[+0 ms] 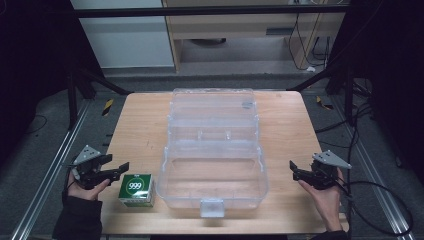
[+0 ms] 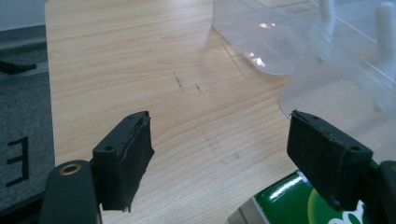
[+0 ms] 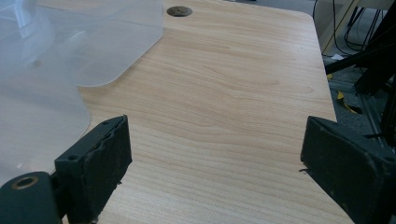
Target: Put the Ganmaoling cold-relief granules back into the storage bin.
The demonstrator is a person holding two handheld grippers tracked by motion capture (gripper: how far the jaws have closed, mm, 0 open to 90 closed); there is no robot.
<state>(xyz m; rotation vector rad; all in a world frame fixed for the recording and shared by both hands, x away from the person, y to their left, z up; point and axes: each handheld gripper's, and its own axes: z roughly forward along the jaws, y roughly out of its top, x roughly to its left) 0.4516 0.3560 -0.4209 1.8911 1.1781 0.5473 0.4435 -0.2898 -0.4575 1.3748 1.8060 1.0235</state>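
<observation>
A clear plastic box [image 1: 212, 186] stands at the middle of the wooden table [image 1: 140, 125], its hinged lid [image 1: 212, 107] laid open toward the far side. A small green and white carton [image 1: 136, 190] marked 999 sits just left of the box, near the front edge. My left gripper [image 1: 120, 171] hovers left of the carton, jaws apart with nothing between them; in the left gripper view [image 2: 219, 116] the carton [image 2: 285, 205] lies under the right jaw. My right gripper [image 1: 293, 171] is held right of the box, open and empty [image 3: 217, 122], with the box wall [image 3: 70, 46] at its left.
Bare wood lies to either side of the box. A cable hole [image 3: 179, 10] is set near the table's far right corner. Metal rails [image 1: 55, 165] and dark floor surround the table, and cables [image 1: 385, 200] trail at the right.
</observation>
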